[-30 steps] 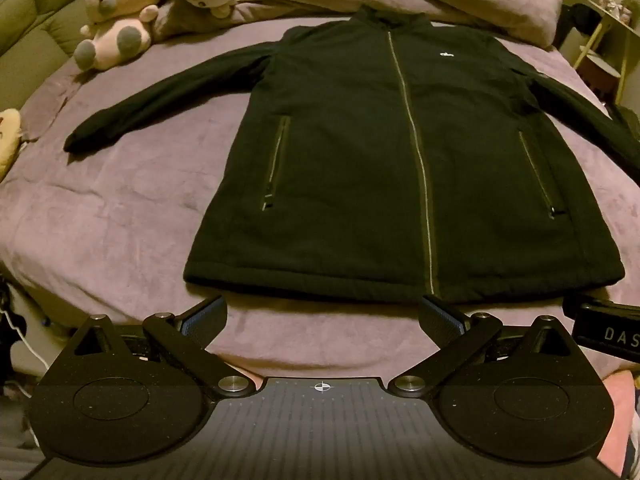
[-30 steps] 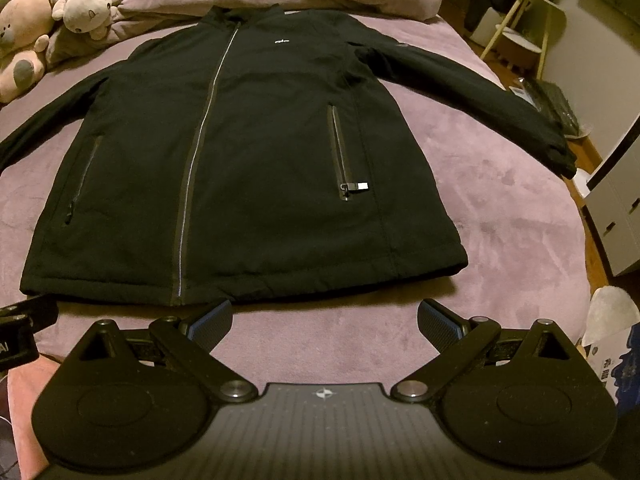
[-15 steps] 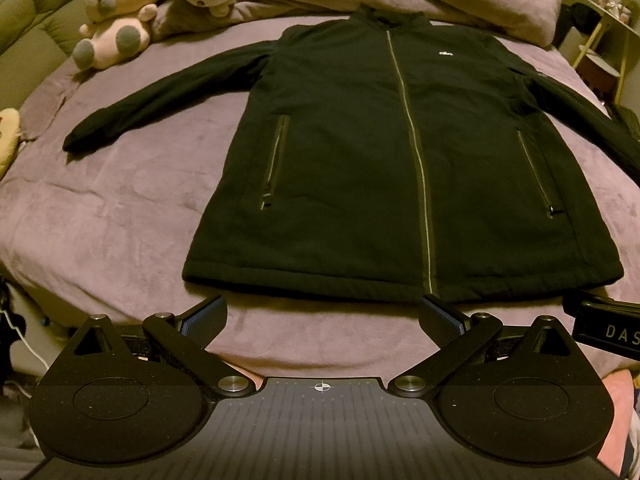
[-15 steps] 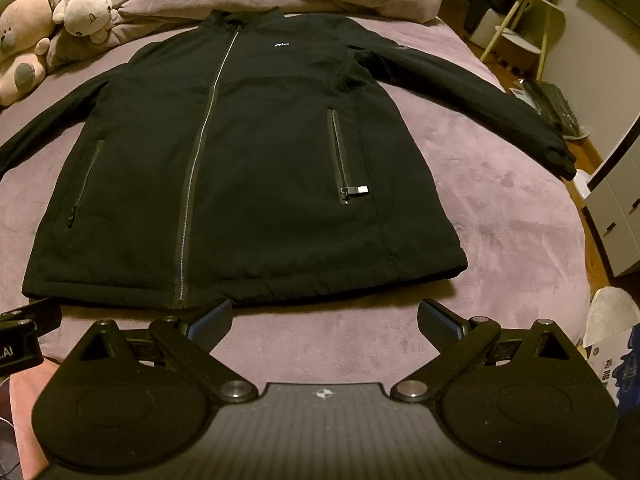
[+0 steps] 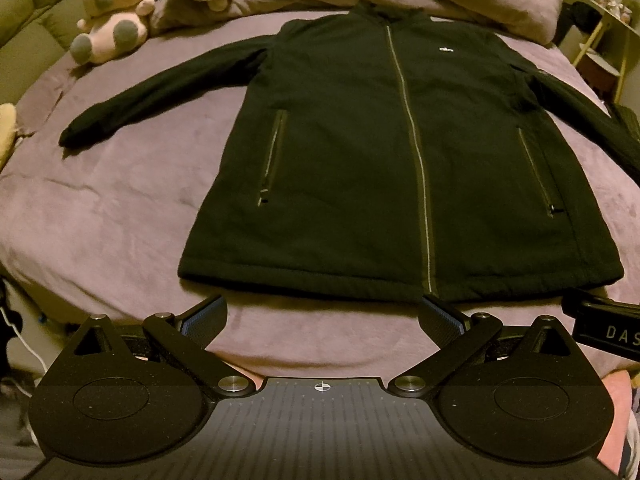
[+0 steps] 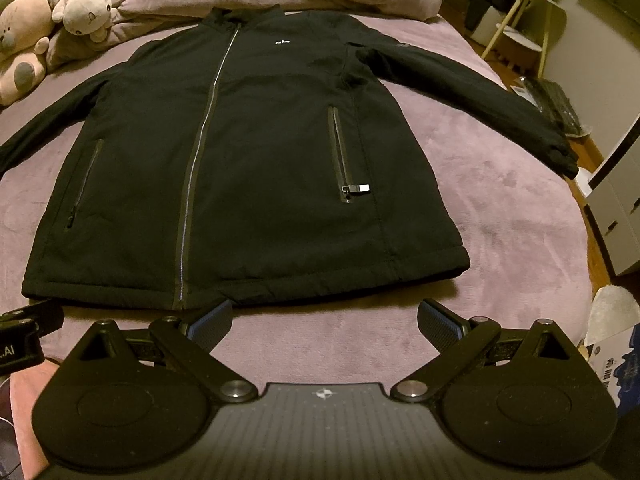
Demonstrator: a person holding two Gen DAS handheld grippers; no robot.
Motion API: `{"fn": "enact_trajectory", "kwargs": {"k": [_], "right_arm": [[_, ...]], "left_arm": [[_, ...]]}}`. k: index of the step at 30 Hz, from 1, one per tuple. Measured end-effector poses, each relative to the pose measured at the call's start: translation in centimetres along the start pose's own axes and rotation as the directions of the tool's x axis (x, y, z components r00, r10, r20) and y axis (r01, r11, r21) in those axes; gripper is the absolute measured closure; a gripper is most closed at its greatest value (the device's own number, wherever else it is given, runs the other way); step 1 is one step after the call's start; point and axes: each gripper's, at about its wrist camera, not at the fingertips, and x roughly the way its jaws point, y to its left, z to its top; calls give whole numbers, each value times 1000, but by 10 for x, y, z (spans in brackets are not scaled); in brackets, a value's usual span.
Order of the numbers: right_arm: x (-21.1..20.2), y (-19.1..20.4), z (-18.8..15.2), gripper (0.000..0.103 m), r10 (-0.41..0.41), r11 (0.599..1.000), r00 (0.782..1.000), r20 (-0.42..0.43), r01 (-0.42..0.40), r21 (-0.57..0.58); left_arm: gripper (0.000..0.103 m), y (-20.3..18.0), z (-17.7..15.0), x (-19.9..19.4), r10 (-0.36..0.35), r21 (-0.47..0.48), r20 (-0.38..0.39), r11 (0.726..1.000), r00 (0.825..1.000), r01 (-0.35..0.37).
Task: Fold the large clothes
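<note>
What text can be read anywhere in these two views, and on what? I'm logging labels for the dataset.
"DAS": on the right gripper body, cut off by the frame edge.
".AI": on the left gripper body, also cut off.
Small white chest logo on the black jacket: too small to read.
Print on the blue box at the bedside: too blurred to read.

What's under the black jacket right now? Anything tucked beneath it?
The black jacket lies flat, zipped, on the purple blanket, sleeves spread on the same blanket. Blanket shows around the hem and both sides. Whatever is beneath the body is covered; no obvious bulge shows.
</note>
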Motion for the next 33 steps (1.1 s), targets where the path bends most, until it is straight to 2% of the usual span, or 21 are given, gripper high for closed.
{"fn": "enact_trajectory", "kwargs": {"k": [11, 22, 26, 29, 31, 32, 33], "right_arm": [[10, -2, 2, 4, 21, 1000, 1000, -23, -20, 15], [36, -9, 5, 4, 138, 989, 990, -37, -135, 61], [45, -14, 8, 4, 202, 976, 979, 11, -202, 81], [49, -21, 9, 4, 271, 957, 956, 115, -280, 73], [57, -27, 12, 4, 327, 937, 935, 135, -339, 81], [63, -32, 15, 4, 369, 918, 919, 136, -384, 99], [70, -41, 19, 4, 427, 886, 894, 137, -444, 134]], "left_arm": [[0, 2, 3, 11, -25, -12, -18, 1000, 1000, 25], [0, 15, 14, 44, -116, -108, -18, 988, 993, 113], [0, 12, 20, 57, -99, -95, -15, 991, 995, 97], [0, 11, 28, 67, -114, -102, -12, 988, 993, 112], [0, 12, 33, 72, -118, -114, 0, 986, 993, 118], [0, 12, 37, 76, -116, -122, 10, 986, 993, 116], [0, 13, 42, 79, -110, -131, 22, 985, 994, 111]]}}
